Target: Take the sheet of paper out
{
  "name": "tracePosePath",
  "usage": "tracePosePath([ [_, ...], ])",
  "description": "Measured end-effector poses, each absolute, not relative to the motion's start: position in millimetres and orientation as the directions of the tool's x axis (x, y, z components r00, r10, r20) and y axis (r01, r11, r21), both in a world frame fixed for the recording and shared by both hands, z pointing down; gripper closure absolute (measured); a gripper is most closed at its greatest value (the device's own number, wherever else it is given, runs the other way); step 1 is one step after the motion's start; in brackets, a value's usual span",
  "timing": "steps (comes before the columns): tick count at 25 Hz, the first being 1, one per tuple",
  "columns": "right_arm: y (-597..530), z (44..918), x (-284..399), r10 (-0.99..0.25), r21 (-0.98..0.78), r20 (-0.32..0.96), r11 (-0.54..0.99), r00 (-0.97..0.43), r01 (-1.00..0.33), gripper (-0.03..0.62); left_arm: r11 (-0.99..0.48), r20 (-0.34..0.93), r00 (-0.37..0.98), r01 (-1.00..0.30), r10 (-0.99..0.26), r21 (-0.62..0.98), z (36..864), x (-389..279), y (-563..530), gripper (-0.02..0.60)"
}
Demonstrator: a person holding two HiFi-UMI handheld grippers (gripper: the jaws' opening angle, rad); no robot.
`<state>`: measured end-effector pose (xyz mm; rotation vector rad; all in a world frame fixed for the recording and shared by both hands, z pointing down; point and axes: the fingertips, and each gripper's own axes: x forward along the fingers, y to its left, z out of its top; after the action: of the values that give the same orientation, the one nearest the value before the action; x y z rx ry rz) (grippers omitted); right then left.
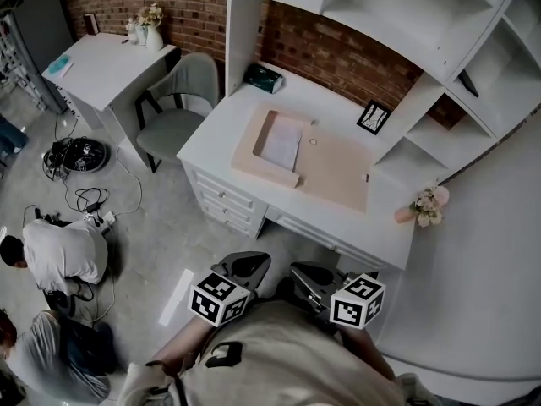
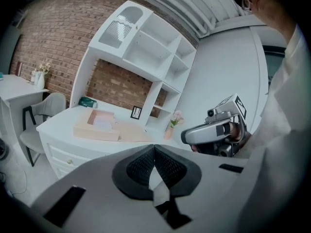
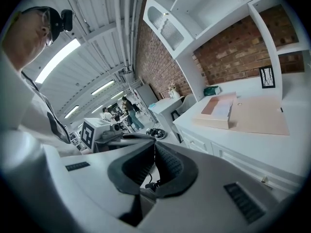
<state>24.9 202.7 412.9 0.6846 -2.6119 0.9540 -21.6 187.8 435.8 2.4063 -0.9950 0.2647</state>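
Observation:
A flat pink box (image 1: 264,172) lies open on the white desk (image 1: 221,125), its lid (image 1: 338,172) spread to the right. A pale sheet of paper (image 1: 280,145) rests inside the box tray; it also shows as the paper (image 2: 102,123) in the left gripper view and the paper (image 3: 222,109) in the right gripper view. My left gripper (image 1: 248,265) and right gripper (image 1: 311,275) hover side by side close to my body, well short of the desk front. Both are shut with nothing between the pads, as the left gripper (image 2: 154,152) and right gripper (image 3: 154,149) show in their own views.
A green tissue box (image 1: 264,78), a small picture frame (image 1: 374,117) and a vase of flowers (image 1: 425,205) stand on the desk under a white shelf unit. A grey chair (image 1: 182,100) and second table (image 1: 106,66) sit left. People (image 1: 59,252) crouch among cables on the floor.

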Motion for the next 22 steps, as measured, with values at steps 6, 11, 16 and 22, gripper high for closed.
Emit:
tracePosePath([
  [6, 186, 413, 19, -0.263, -0.554, 0.389, 0.699, -0.883, -0.452, 0.566, -0.569, 0.398, 0.669, -0.743, -0.627, 0.352, 436, -19, 178, 0.565],
  [11, 168, 415, 20, -0.202, -0.578, 0.368, 0.715, -0.907, -0.394, 0.566, -0.518, 0.415, 0.616, -0.787, -0.669, 0.335, 437, -21, 166, 0.565],
  [16, 149, 415, 26, -0.155, -0.596, 0.348, 0.724, -0.925, -0.346, 0.566, -0.502, 0.439, 0.579, -0.815, -0.687, 0.289, 440, -9, 152, 0.565],
  [22, 122, 415, 39, -0.135, -0.621, 0.32, 0.717, -0.938, -0.315, 0.566, -0.496, 0.454, 0.564, -0.825, -0.69, 0.271, 439, 6, 131, 0.565],
])
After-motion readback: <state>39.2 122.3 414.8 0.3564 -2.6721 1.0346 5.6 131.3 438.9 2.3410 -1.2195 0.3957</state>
